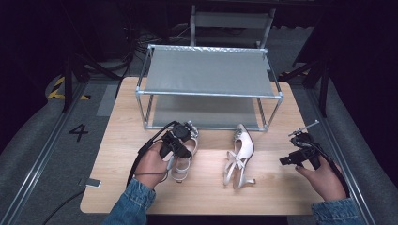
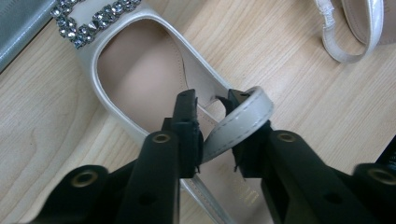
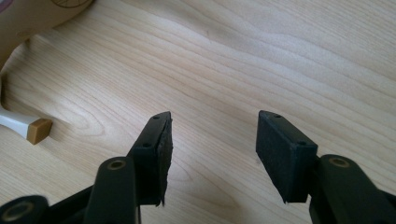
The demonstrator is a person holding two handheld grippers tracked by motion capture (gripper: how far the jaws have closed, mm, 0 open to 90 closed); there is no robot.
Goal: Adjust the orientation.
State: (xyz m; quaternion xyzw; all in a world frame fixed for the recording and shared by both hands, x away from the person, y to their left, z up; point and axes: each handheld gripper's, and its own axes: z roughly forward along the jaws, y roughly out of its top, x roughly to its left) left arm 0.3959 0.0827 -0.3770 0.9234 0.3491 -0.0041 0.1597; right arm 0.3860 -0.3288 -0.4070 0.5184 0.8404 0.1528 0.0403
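Two pale shoes lay before the rack (image 1: 210,72); the left gripper (image 2: 212,112) had its fingers spread around the near shoe's (image 2: 135,65) limp heel strap (image 2: 243,119). It looked light and glossy-slick, so the stiffer rim seemed safer; the right gripper's (image 3: 212,140) fingers stood spread, empty.

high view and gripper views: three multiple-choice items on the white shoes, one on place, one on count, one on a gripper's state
1. Where does the grey two-tier metal shoe rack stand?
A. at the wooden table's far end
B. on the floor
C. beside the right hand

2. How many glossy white slingback shoes are on the table?
A. one
B. two
C. three

3. How do the right gripper's jaws stand?
A. shut on a strap
B. shut on nothing
C. open over bare wood

Answers: 1 A, the rack sits beyond both shoes; 2 B, left shoe and right shoe; 3 C, only tabletop shows between the pads.
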